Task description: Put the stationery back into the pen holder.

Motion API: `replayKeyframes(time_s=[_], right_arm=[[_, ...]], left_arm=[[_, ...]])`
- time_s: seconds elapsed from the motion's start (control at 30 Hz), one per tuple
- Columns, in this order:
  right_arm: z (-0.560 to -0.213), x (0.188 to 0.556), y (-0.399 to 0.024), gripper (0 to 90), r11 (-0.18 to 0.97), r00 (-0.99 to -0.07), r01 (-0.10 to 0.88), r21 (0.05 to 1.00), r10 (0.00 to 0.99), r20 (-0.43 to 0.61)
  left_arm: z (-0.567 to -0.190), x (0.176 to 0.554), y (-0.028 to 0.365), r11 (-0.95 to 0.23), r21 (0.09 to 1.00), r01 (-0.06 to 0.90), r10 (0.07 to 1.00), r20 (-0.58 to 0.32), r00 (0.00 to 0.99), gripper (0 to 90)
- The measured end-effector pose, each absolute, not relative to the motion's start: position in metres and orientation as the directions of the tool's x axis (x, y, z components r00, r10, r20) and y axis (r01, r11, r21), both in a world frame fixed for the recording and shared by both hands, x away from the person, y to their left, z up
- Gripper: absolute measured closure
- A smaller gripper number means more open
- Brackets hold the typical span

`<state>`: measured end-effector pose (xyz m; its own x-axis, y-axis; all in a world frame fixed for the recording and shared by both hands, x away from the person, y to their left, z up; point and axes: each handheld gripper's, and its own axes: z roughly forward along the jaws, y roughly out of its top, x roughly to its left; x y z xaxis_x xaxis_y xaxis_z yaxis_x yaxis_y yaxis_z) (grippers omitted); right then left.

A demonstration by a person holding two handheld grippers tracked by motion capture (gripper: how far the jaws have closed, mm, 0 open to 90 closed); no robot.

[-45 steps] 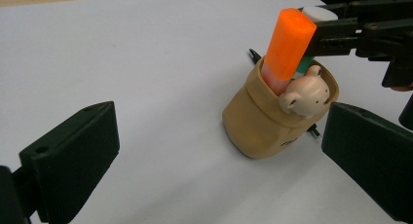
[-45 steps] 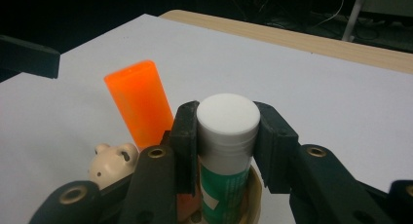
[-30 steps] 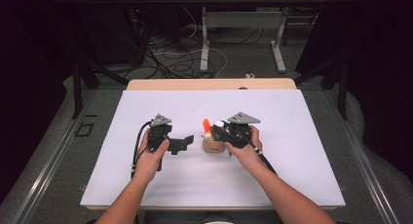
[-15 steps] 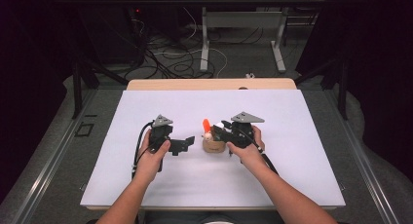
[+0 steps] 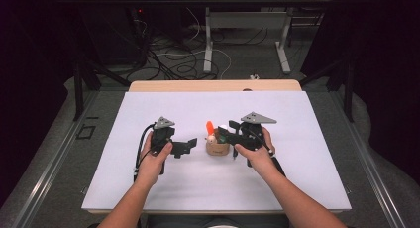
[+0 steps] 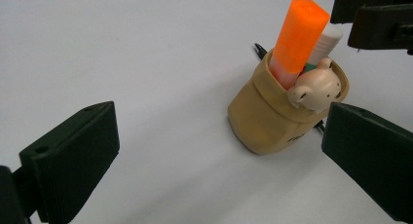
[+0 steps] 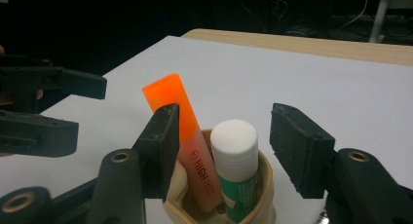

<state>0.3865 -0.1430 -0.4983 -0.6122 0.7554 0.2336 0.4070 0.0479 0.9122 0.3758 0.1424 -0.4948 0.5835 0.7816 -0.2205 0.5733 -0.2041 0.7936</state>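
Tan soft pen pot (image 5: 217,148), a small pouch-shaped holder with a cream bear-head charm (image 6: 314,90) on its rim, stands upright on the white table sheet (image 5: 148,109), near the sheet's middle. 2 things stand in the pot: an orange highlighter with a flat-topped cap (image 7: 182,136), leaning, and a white-capped glue stick with a green label (image 7: 236,160), upright and just beside the highlighter. Something thin and dark pokes out from behind the pot in the left gripper view; too little shows to tell what. Right gripper (image 7: 221,151) hangs right over the pot, its black jaws on either side of the glue stick's cap. Those jaws have just been opening; the cap stands between them with a gap on each side, so the stick is released, not pinched. One jaw sits in front of the highlighter's barrel; whether it touches I cannot tell. Left gripper (image 5: 184,147) is beside the pot, pointed at it, near but apart. Its jaws are spread wide with nothing between them but bare sheet, the pot lying beyond them in its own view. Each gripper is in 1 hand, forearms coming in from the near edge of the sheet.
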Motion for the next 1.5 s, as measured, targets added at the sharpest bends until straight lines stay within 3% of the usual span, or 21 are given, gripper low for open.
replayKeyframes(time_s=[0.23, 0.53, 0.87, 1.27, 1.5], right_arm=[[-0.488, 0.388, -0.148, 41.0, 0.053, -0.629, 0.424, 0.904, 0.735, 0.252], [-0.473, 0.396, -0.165, 37.4, 0.000, -0.553, 0.494, 0.870, 0.771, 0.315], [-0.465, 0.413, -0.181, 15.1, -0.022, -0.443, 0.553, 0.833, 0.839, 0.317], [-0.475, 0.432, -0.185, 14.3, -0.042, -0.413, 0.593, 0.804, 0.842, 0.348], [-0.483, 0.444, -0.186, 21.2, -0.029, -0.370, 0.647, 0.762, 0.862, 0.347]], left_arm=[[-0.494, 0.376, 0.144, -0.203, 0.796, 0.570, 0.783, -0.218, 0.583, 0.5], [-0.494, 0.376, 0.145, -0.204, 0.792, 0.575, 0.786, -0.218, 0.579, 0.5], [-0.495, 0.377, 0.146, -0.202, 0.791, 0.577, 0.786, -0.220, 0.577, 0.5], [-0.495, 0.377, 0.147, -0.185, 0.790, 0.584, 0.789, -0.234, 0.568, 0.5], [-0.497, 0.378, 0.146, -0.198, 0.784, 0.588, 0.785, -0.232, 0.574, 0.6]])
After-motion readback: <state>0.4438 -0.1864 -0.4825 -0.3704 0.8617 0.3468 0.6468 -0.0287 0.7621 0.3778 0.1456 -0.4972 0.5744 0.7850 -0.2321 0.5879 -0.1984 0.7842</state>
